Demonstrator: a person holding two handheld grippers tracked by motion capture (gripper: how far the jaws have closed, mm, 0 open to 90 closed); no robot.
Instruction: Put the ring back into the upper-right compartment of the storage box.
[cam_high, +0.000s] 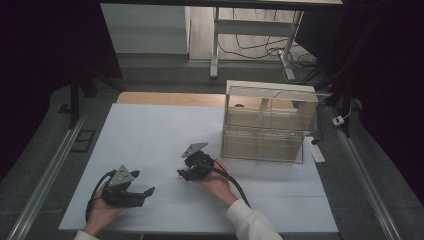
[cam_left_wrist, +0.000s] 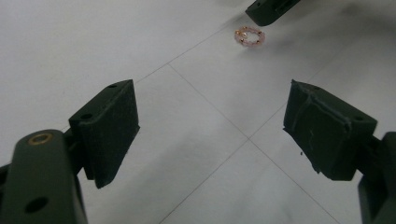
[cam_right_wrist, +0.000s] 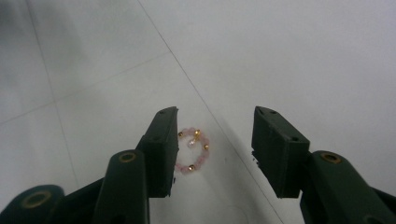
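**Right claw closes in on a small bead bracelet**

Right claw (cam_right_wrist: 215, 154) hangs just over the bead bracelet (cam_right_wrist: 193, 150), its jaws partly apart and gripping nothing. No pad presses on the beads. In the right gripper view the bracelet lies flat on the white bench (cam_high: 150, 135), tucked against the inner face of one jaw, with the other jaw standing clear of it on the far side. Taking the bracelet as the landmark, the left claw (cam_left_wrist: 210, 135) waits nearer the person, jaws wide apart and empty, aimed toward the ring of beads (cam_left_wrist: 249, 37). The clear plastic organiser (cam_high: 267, 122) stands well beyond the bracelet, toward the far edge of the bench.

The bracelet looks very light and limp: pink and gold beads on a thread, likely to sag or swing once lifted. Round beads may roll out from between flat pads, and the smooth bench gives little friction, so a push from one jaw could simply slide it away. The safest hold is probably across one side of the ring, pinching two or three beads squarely, with the pads low against the bench.
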